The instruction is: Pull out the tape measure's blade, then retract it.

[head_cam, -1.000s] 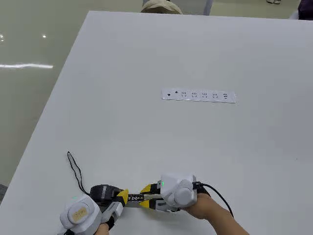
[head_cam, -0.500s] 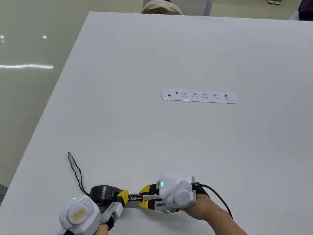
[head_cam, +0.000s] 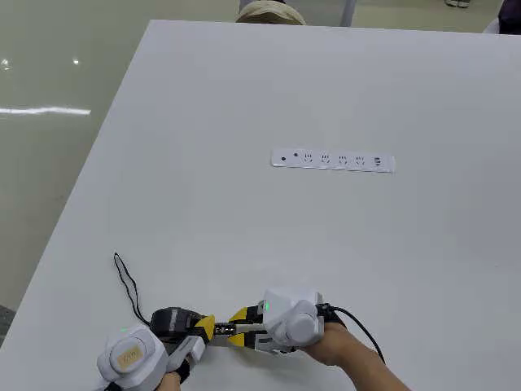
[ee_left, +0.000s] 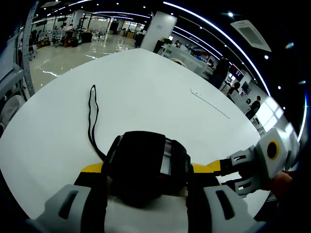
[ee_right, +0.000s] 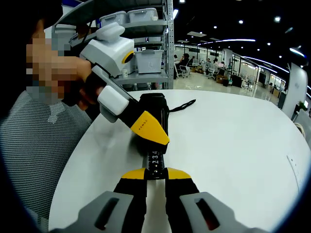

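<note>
A black tape measure (head_cam: 173, 321) lies near the table's front edge, its black wrist cord (head_cam: 126, 282) trailing away. My left gripper (head_cam: 195, 332) is shut on the tape measure's case (ee_left: 146, 165), yellow fingertips on both sides. A short stretch of blade (ee_right: 154, 161) with printed numbers runs from the case (ee_right: 154, 110) to my right gripper (ee_right: 155, 174), which is shut on the blade's end. In the head view the right gripper (head_cam: 238, 327) faces the left one, with the blade (head_cam: 224, 331) between them.
A white power strip (head_cam: 332, 160) lies flat mid-table, well beyond the grippers. The white table (head_cam: 244, 204) drops off at its left edge to a glossy floor. A person's torso and shelving with bins appear behind the left gripper in the right gripper view.
The right gripper has shifted slightly left toward the tape case, so the exposed blade looks a little shorter. The left gripper keeps its hold.
</note>
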Tool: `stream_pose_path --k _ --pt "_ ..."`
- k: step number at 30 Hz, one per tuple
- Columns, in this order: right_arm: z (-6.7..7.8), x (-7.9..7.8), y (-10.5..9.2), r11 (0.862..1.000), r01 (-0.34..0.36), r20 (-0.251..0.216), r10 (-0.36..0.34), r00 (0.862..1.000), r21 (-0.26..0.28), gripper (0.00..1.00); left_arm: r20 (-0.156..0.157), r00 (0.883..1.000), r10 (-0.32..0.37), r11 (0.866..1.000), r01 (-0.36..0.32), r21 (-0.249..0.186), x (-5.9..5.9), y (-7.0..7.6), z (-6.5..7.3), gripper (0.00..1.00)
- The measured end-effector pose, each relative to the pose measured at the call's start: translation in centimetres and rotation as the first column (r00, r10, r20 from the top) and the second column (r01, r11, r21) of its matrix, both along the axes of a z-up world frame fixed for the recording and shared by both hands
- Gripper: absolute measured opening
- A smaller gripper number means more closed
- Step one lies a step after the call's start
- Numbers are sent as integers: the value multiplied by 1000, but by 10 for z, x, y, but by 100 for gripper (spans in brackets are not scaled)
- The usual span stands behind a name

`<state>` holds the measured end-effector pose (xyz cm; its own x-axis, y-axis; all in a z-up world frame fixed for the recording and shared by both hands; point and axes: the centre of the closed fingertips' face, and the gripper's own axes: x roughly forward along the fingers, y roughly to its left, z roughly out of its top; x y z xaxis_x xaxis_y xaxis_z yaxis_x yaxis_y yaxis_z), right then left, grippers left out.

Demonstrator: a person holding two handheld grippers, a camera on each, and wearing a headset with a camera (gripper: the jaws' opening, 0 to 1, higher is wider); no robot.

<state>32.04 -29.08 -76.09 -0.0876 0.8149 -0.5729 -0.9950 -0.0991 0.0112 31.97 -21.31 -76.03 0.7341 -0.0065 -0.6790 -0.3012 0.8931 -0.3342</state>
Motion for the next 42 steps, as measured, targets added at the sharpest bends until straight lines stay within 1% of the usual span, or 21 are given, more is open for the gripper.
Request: stream_pose_path --k 42 --pt "-1 -3 24 1000 -3 -3 3 1000 18 12 8 1000 7 1000 -6 -26 0 1 0 64"
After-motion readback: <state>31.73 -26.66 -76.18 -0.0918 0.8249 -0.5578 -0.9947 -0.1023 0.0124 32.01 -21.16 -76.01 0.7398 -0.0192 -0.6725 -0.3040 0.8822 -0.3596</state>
